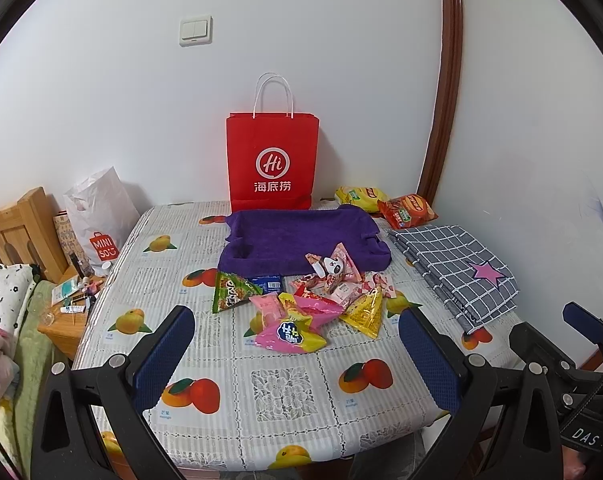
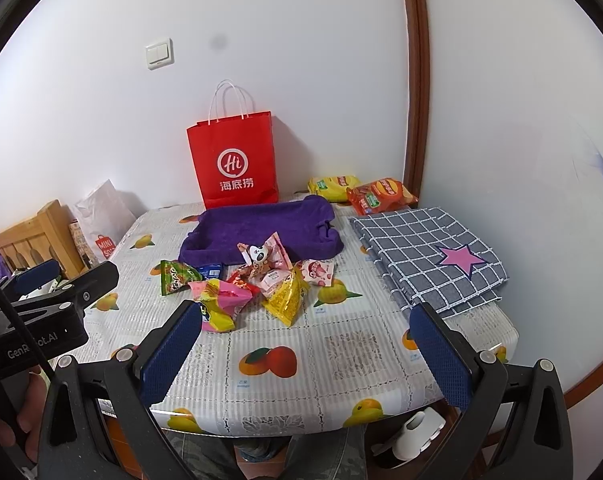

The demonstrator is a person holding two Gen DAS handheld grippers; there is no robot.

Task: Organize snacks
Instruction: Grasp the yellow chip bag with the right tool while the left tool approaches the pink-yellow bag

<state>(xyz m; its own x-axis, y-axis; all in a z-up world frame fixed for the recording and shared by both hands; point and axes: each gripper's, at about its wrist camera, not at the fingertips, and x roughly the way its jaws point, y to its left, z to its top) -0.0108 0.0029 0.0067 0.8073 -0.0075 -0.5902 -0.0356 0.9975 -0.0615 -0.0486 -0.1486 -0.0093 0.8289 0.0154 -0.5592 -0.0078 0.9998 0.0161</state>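
Note:
A pile of small snack packets lies mid-table, in pink, yellow, green and blue wrappers. One panda-print packet rests on the front rim of a purple fabric tray just behind the pile. Two crisp bags, one yellow and one orange, lie at the back right. My left gripper is open over the table's near edge, short of the pile and holding nothing. My right gripper is open too, beside it and equally empty.
A red paper bag stands against the wall behind the tray. A folded grey checked cloth covers the table's right side. Left of the table are a white shopping bag and a cluttered wooden nightstand.

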